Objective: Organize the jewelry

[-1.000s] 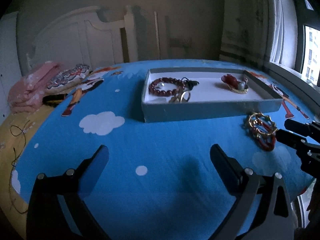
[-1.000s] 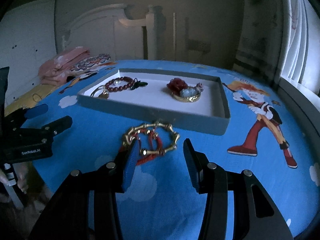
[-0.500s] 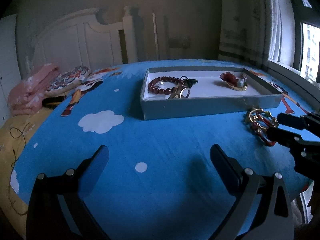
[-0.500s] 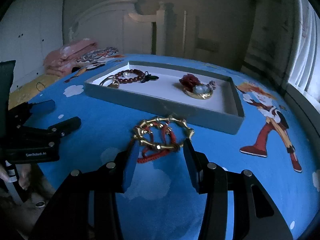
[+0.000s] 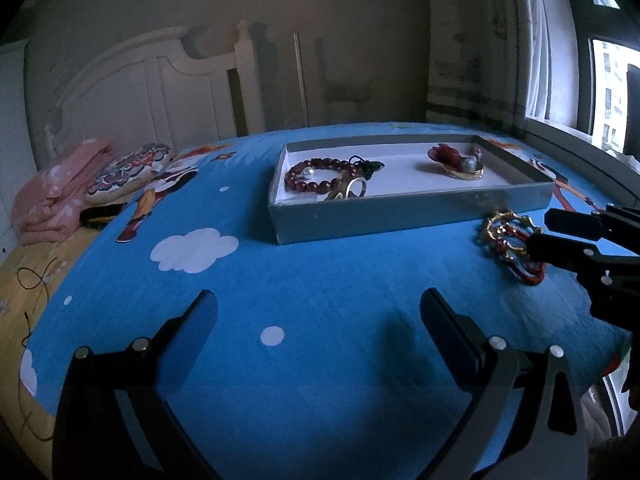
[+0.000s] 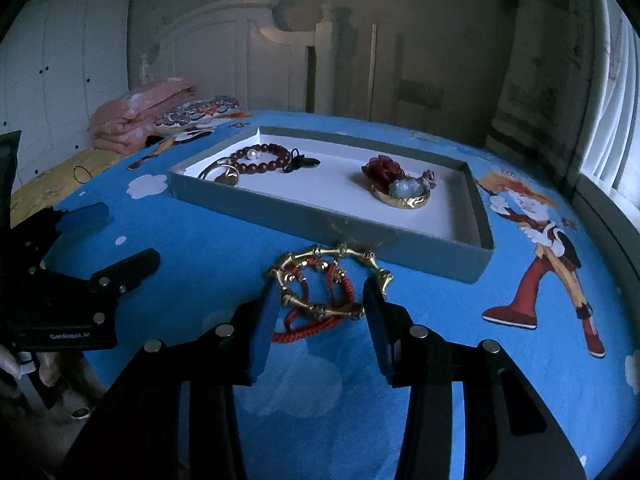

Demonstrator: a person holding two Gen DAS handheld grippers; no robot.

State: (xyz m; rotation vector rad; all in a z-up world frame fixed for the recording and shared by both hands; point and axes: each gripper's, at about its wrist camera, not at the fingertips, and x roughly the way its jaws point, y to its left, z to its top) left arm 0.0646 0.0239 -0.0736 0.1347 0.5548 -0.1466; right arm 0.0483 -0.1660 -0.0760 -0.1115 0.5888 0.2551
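Note:
A gold bamboo-link bangle (image 6: 298, 300) tangled with a red cord bracelet (image 6: 316, 326) lies on the blue bedsheet in front of the grey tray (image 6: 320, 220). My right gripper (image 6: 322, 294) straddles both; its jaws are closing, with the pads beside the bangle but not pressing on it. In the left wrist view the bangle (image 5: 505, 229) shows at the right gripper's (image 5: 541, 232) tips. The tray (image 5: 400, 212) holds a red bead bracelet (image 5: 316, 176), a ring (image 5: 352, 189) and a red flower brooch (image 5: 456, 160). My left gripper (image 5: 319, 300) stands open over bare sheet.
Folded pink blanket (image 5: 56, 196) and a patterned pillow (image 5: 128, 172) lie at the far left by the white headboard (image 5: 132, 92). A thin cable (image 5: 32, 280) lies on the yellow sheet. The window (image 5: 608, 92) and bed edge are at the right.
My right gripper has moved forward, so its fingers now flank the bangle and red cord bracelet, and its jaws stand slightly narrower. The left gripper has stayed put.

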